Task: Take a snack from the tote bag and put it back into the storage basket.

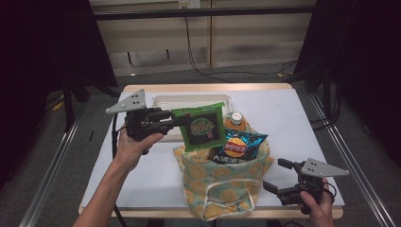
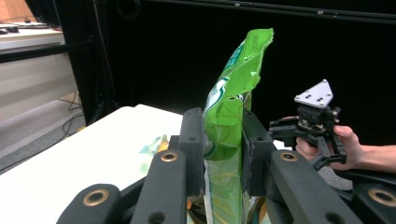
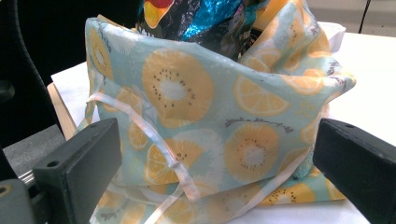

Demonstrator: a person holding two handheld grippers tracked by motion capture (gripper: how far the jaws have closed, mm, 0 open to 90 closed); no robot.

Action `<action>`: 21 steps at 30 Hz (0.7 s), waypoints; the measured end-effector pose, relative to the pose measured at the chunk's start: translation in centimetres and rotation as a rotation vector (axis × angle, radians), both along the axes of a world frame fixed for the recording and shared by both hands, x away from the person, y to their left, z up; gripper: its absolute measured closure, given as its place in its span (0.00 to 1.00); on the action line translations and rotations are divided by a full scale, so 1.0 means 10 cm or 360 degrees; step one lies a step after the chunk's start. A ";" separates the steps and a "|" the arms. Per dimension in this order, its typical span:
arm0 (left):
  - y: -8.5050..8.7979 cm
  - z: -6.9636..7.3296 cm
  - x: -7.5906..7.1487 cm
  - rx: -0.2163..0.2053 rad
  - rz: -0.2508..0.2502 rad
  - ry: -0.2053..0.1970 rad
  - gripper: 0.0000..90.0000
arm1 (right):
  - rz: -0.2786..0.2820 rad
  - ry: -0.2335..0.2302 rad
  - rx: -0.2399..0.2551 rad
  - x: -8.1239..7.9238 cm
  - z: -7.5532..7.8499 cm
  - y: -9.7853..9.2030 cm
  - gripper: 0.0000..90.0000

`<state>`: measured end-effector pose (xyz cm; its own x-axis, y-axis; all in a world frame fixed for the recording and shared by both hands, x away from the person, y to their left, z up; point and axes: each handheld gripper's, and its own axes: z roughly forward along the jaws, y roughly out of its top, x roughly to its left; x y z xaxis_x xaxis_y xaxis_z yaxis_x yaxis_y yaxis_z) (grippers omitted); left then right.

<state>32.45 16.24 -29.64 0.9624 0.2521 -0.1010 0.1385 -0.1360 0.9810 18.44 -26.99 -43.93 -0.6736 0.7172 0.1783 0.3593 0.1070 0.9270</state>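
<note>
My left gripper [image 1: 176, 122] is shut on the edge of a green snack packet [image 1: 203, 126] and holds it in the air over the open mouth of a fruit-print cloth bag [image 1: 222, 187]. In the left gripper view the packet [image 2: 231, 107] stands upright, pinched between my two jaws. A blue chips packet [image 1: 239, 146] and an orange bottle [image 1: 236, 118] stick out of the bag. My right gripper [image 1: 276, 175] is open beside the bag's right side. In the right gripper view the bag [image 3: 210, 121] lies just beyond the wide-apart fingers [image 3: 84, 158], untouched.
A white tray [image 1: 189, 100] lies at the back of the white table [image 1: 293, 123], behind the packet. The table's front edge is close to the bag and to my right hand. Dark curtains stand on both sides, and cables run over the floor behind.
</note>
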 end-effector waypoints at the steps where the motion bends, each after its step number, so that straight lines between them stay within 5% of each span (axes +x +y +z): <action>1: 0.03 0.01 0.01 0.0005 0.0016 0.0004 0.83 | -0.0004 -0.0011 -0.0002 0.00 0.00 0.00 0.02; 21: 0.41 -0.05 0.26 0.0015 0.0207 0.0047 0.83 | -0.0009 -0.0022 -0.0014 -0.01 -0.01 -0.03 0.02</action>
